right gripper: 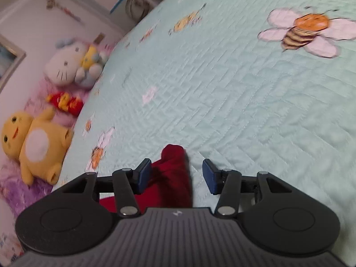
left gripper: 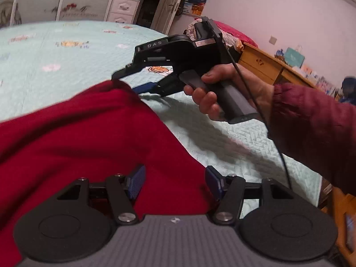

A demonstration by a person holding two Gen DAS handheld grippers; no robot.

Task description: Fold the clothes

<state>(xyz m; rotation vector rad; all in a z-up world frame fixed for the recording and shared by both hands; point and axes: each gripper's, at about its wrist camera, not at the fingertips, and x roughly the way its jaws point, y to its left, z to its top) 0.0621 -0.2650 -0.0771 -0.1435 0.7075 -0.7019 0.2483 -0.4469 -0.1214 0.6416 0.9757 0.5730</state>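
Red knit cloth, the garment, lies spread on the pale green quilted bedspread, which serves as the landmark here. The left gripper hangs over the garment's near edge on the bedspread, its blue pads spread wide with red cloth lying between them but not pinched. The right gripper sits further across the bedspread at another corner of the garment; its jaws also stand apart, a bunched fold of red rising between them. A hand in a dark red sleeve holds that tool. Plush toys sit beyond the bedspread's edge.
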